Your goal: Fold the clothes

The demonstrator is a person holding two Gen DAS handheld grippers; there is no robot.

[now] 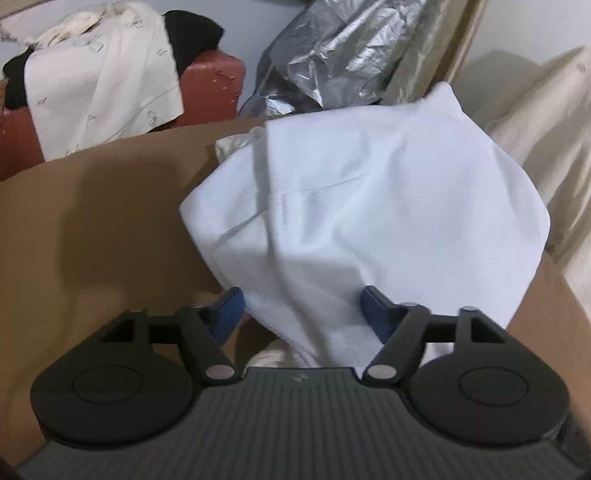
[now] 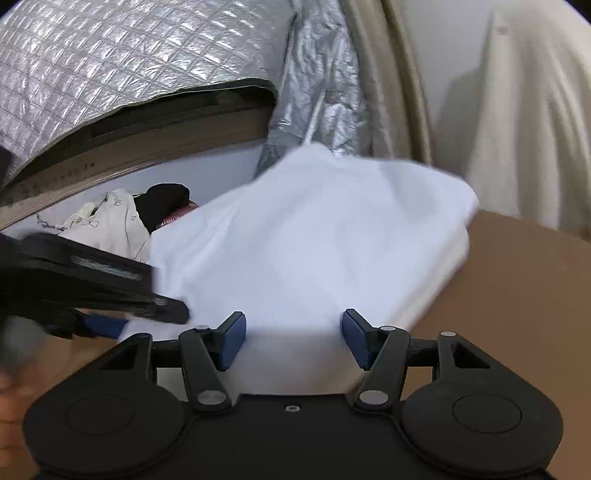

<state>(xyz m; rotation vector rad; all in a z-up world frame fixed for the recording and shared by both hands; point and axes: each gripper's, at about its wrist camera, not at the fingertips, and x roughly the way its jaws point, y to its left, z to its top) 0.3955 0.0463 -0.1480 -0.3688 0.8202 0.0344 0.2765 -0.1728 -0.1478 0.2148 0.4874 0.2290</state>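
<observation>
A white garment (image 1: 369, 203) lies bunched on a brown cardboard surface (image 1: 92, 221). In the left wrist view its near end runs down between the blue pads of my left gripper (image 1: 301, 314), whose jaws stand wide apart, open. My right gripper (image 2: 293, 339) is also open. The white garment (image 2: 314, 240) spreads in a smooth mound between and beyond its pads, over the cardboard (image 2: 517, 277). At the left of the right wrist view, the left gripper's fingers (image 2: 147, 301) reach the cloth's edge from the side.
A cream patterned cloth (image 1: 103, 85) and a black garment (image 1: 192, 33) lie over a red-brown box (image 1: 210, 88) at the back left. Crumpled silver foil sheeting (image 1: 332, 48) stands behind. Beige fabric (image 1: 535, 147) hangs at the right. Quilted silver material (image 2: 92, 66) fills the upper left.
</observation>
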